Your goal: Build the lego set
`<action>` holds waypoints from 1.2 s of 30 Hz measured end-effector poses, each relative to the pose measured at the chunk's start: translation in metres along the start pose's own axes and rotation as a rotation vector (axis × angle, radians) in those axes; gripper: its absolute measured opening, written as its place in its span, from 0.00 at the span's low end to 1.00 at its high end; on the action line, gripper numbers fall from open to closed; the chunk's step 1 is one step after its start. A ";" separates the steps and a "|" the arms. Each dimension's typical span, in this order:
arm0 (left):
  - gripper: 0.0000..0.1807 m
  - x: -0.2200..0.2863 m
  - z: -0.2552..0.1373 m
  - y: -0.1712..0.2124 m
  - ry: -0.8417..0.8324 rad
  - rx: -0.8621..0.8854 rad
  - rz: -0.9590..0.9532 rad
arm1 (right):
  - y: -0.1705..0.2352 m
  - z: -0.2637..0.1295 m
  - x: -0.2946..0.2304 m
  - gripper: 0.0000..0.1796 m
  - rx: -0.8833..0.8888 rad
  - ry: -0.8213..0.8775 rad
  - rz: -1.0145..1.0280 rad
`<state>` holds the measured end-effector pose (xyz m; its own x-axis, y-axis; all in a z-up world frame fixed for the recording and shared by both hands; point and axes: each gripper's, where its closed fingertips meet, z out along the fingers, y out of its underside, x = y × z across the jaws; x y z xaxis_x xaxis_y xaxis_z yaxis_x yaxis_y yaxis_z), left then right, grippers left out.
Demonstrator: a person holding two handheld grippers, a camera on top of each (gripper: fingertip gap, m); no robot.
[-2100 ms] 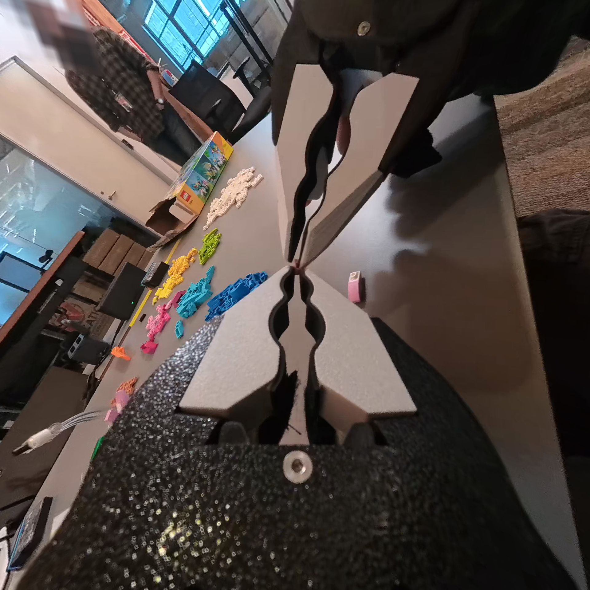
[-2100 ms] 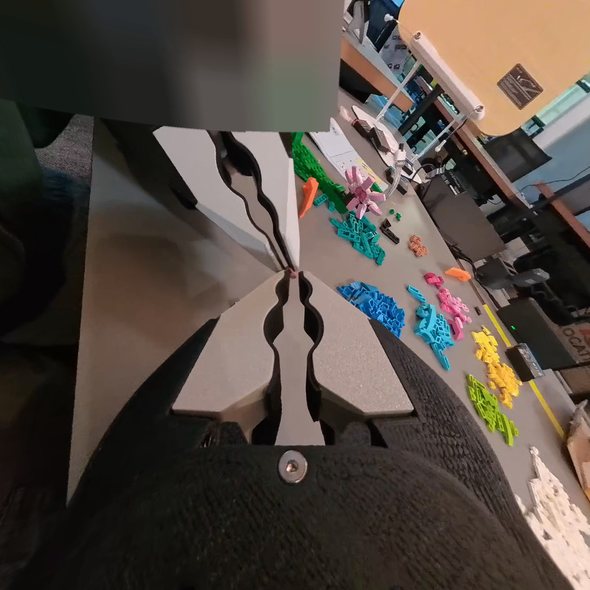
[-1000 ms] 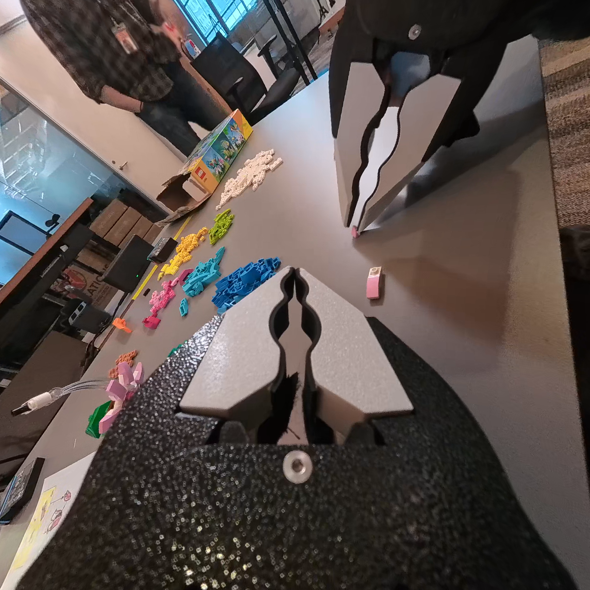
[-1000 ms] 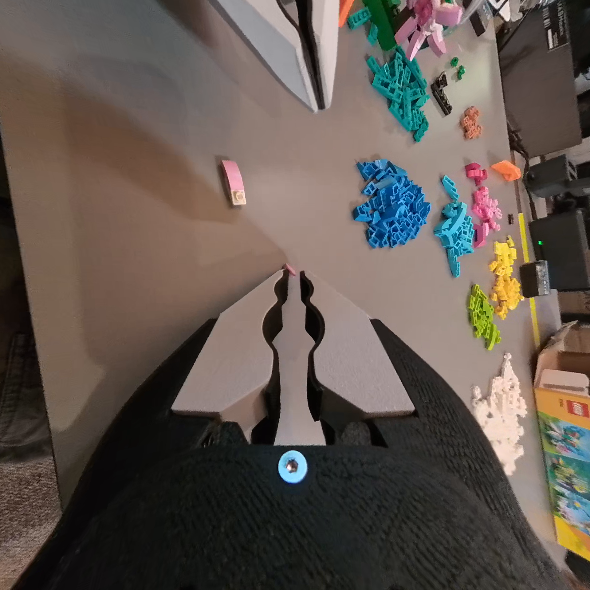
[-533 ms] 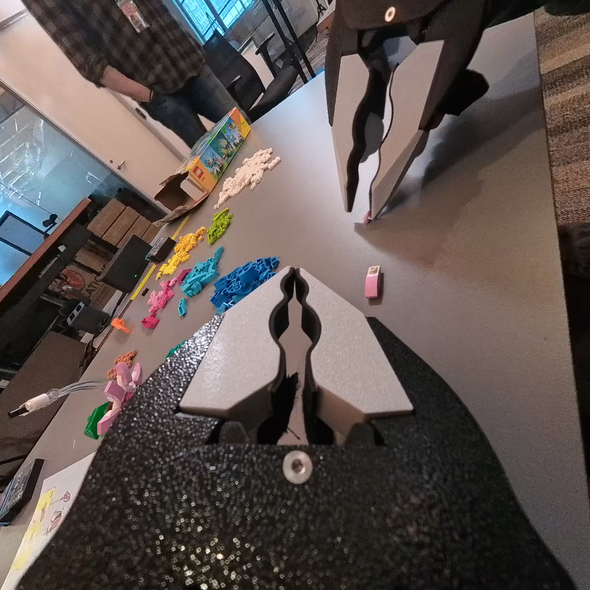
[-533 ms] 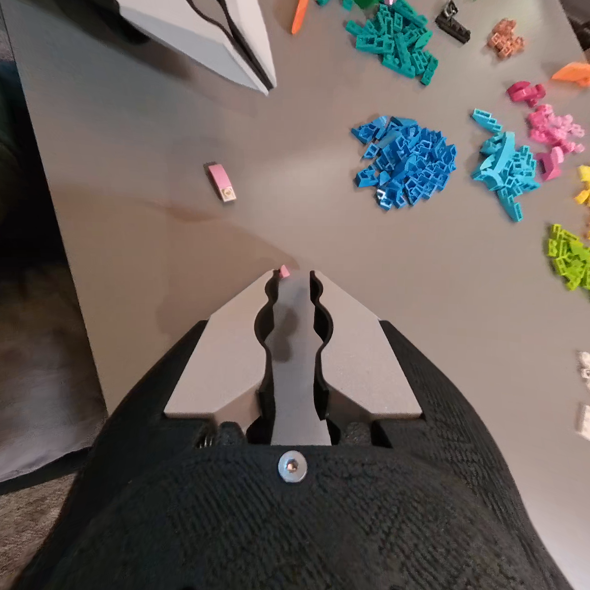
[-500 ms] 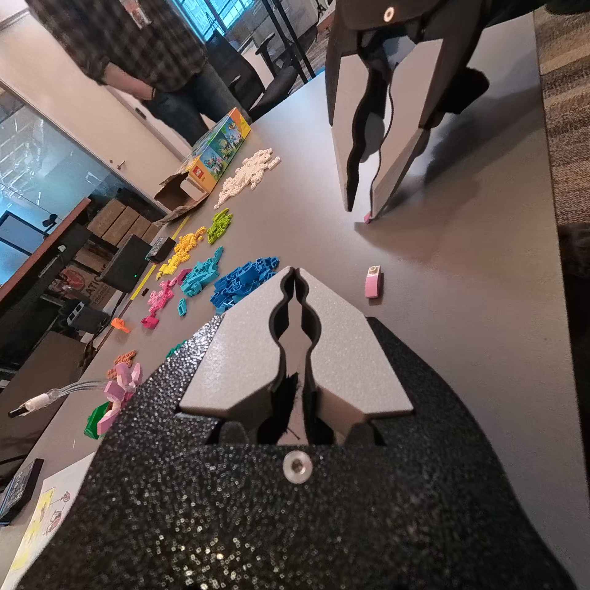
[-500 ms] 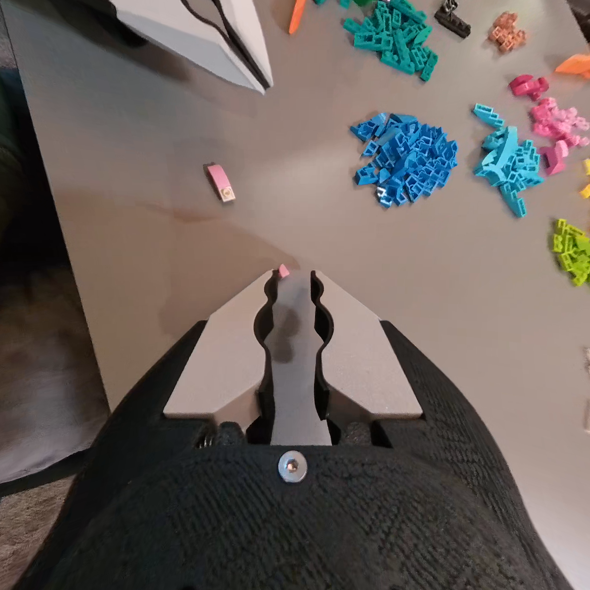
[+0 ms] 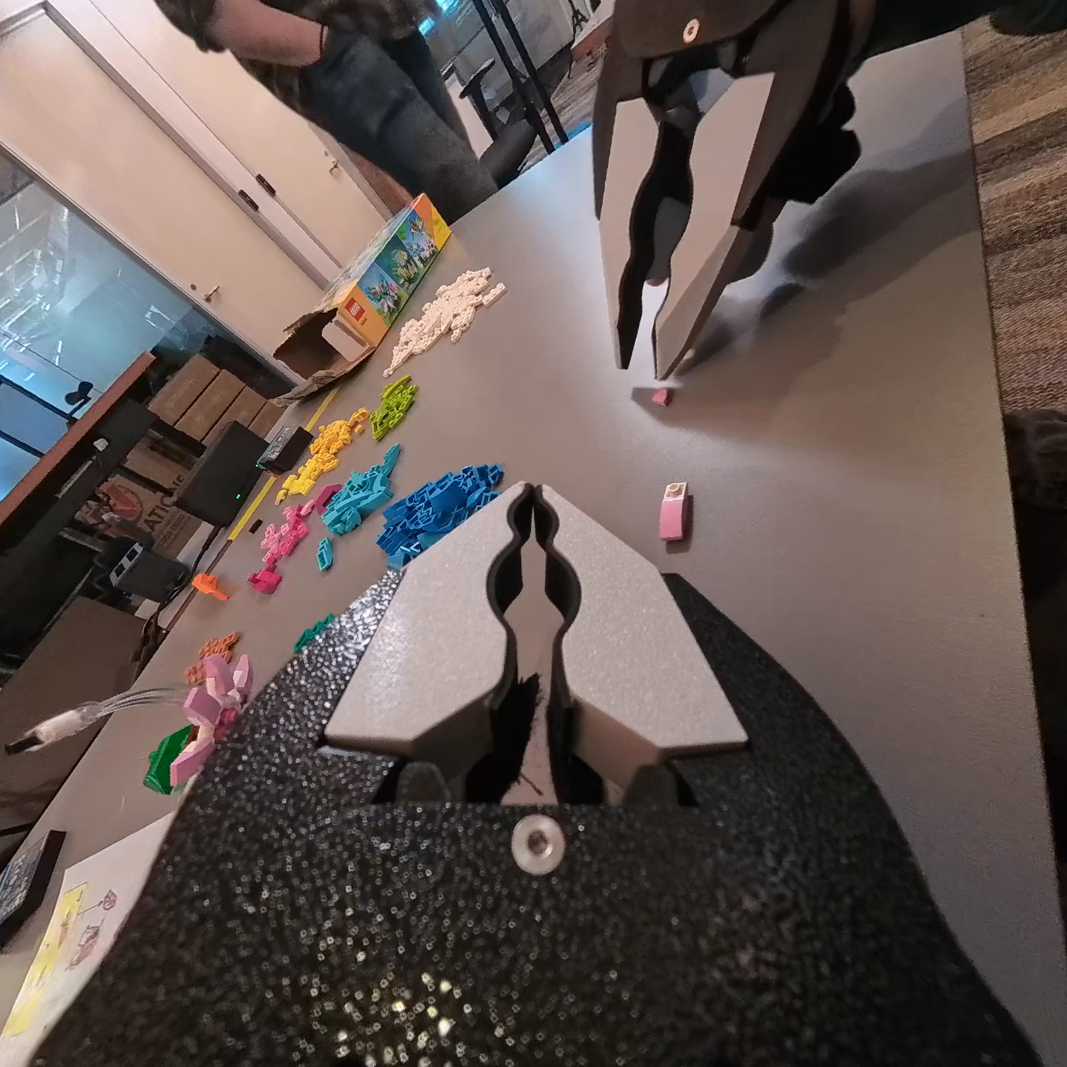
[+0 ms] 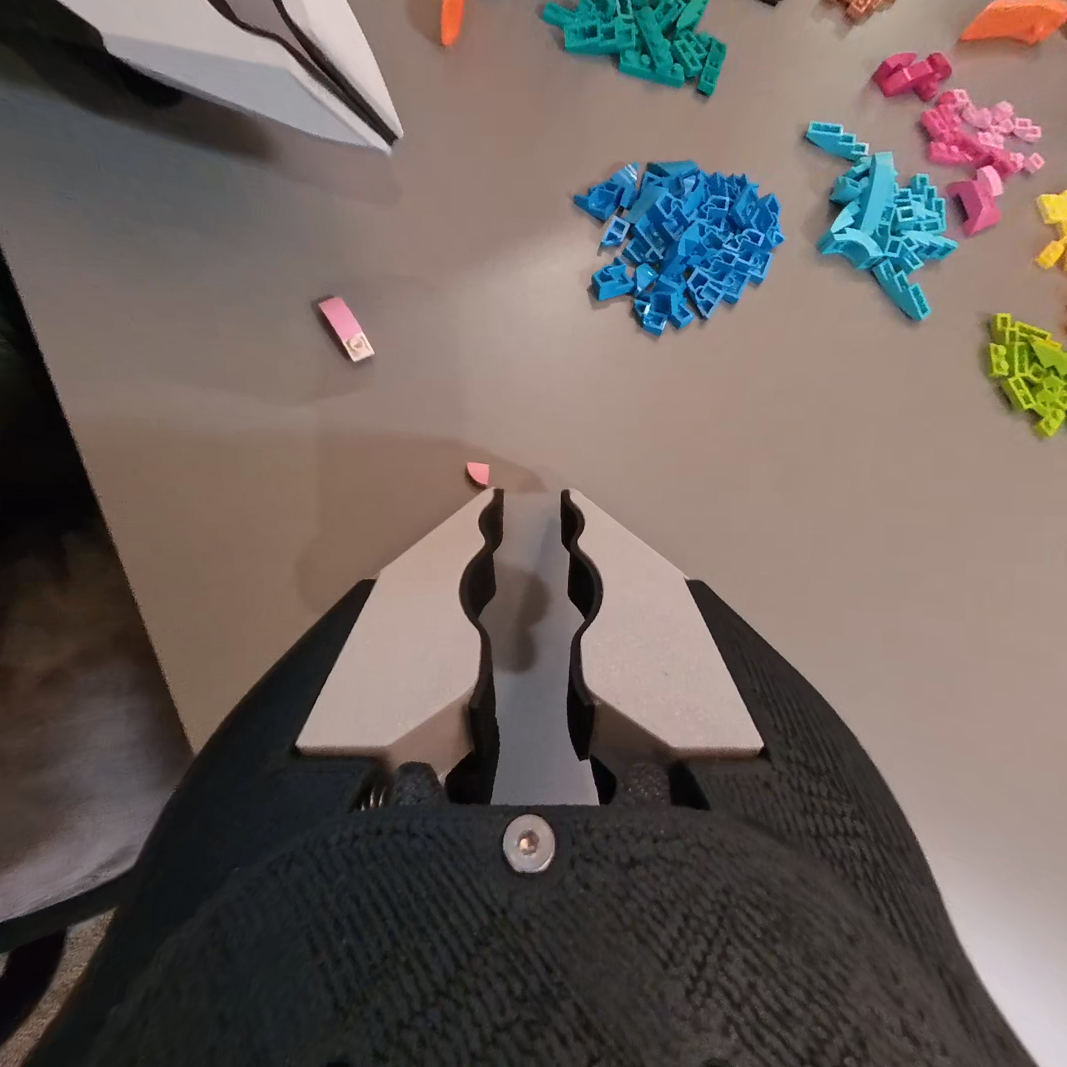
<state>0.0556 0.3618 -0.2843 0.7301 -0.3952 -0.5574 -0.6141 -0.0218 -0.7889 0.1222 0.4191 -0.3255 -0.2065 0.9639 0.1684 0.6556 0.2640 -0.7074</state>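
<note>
Occlusions and cut-offs, both wrist views.
Beside the blue brick pile (image 10: 687,242): teal pile (image 10: 641,40), orange piece (image 10: 1013,23) and yellow pile (image 10: 1054,231) are cropped by the frame edge. Left gripper (image 10: 395,135) shows only its blurred tip, jaws' bases out of frame. Standing person (image 9: 369,86) is cut off above the waist. Pink flower (image 9: 213,716) and green pieces (image 9: 164,768) are partly hidden behind the gripper body. Small pink piece (image 10: 478,472): shape too small to tell.

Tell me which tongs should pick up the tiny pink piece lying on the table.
Right. The right tongs are open with their tips just beside the tiny pink piece; the left tongs are shut and farther away.
</note>
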 end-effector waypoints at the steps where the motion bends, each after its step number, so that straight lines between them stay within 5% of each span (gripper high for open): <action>1: 0.00 0.000 0.000 0.000 0.003 0.003 -0.009 | -0.002 -0.001 -0.003 0.10 0.018 -0.015 0.022; 7: 0.00 0.000 -0.001 0.000 0.040 -0.008 -0.078 | -0.009 -0.001 -0.014 0.12 0.085 -0.016 0.132; 9: 0.17 0.009 0.002 0.008 0.101 -0.086 -0.131 | -0.008 0.001 -0.017 0.12 0.092 -0.007 0.181; 11: 0.22 0.020 0.002 0.009 0.176 -0.118 -0.187 | -0.005 0.003 -0.017 0.11 0.080 0.014 0.225; 20: 0.16 0.035 0.002 0.007 0.308 -0.140 -0.252 | -0.005 -0.001 -0.008 0.07 0.066 0.131 0.322; 36: 0.10 0.044 0.003 0.014 0.371 -0.196 -0.255 | -0.002 0.001 -0.007 0.09 0.065 0.088 0.378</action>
<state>0.0804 0.3465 -0.3208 0.7302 -0.6547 -0.1952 -0.5008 -0.3186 -0.8048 0.1216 0.4118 -0.3259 0.1052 0.9929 -0.0561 0.6256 -0.1099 -0.7723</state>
